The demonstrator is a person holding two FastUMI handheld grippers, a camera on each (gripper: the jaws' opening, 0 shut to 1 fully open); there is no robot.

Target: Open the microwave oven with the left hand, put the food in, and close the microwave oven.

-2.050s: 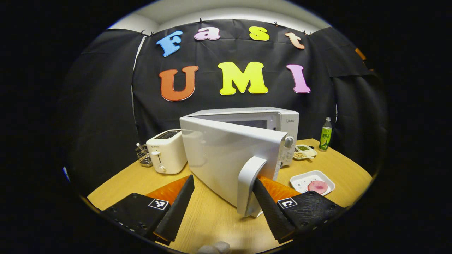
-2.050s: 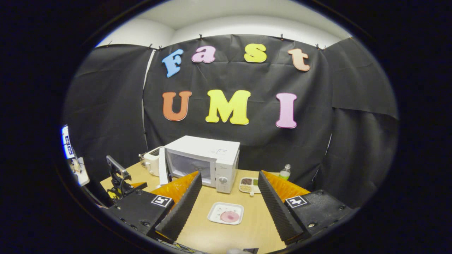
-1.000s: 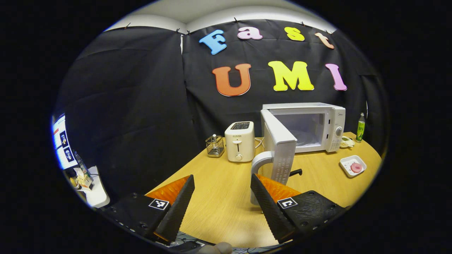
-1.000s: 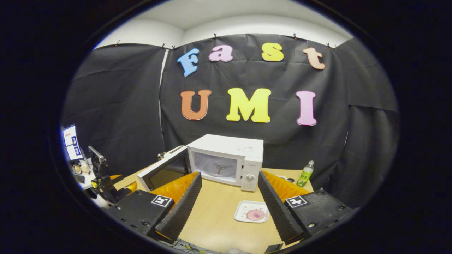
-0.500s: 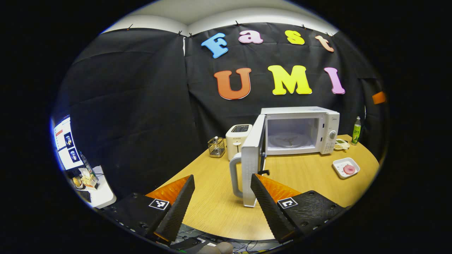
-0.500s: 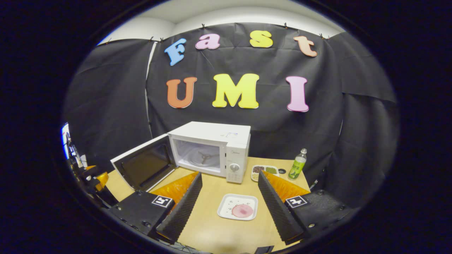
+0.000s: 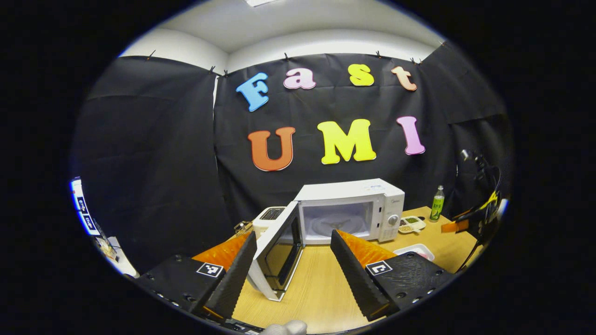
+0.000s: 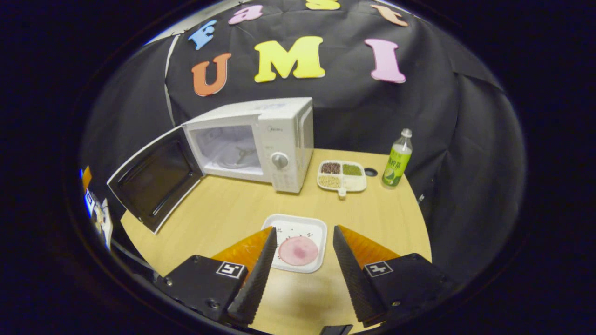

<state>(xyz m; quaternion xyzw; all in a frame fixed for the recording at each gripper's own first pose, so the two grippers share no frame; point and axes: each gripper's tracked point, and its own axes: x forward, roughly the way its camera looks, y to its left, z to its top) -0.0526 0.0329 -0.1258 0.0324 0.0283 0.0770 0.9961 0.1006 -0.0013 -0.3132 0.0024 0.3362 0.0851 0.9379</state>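
In the left gripper view, the open microwave door hid most of the toaster behind it, and the left claw's right finger covered nearly all of the white tray. The other claw was cut off at the right edge. In the right gripper view, the contents of the divided dish were too small to identify.
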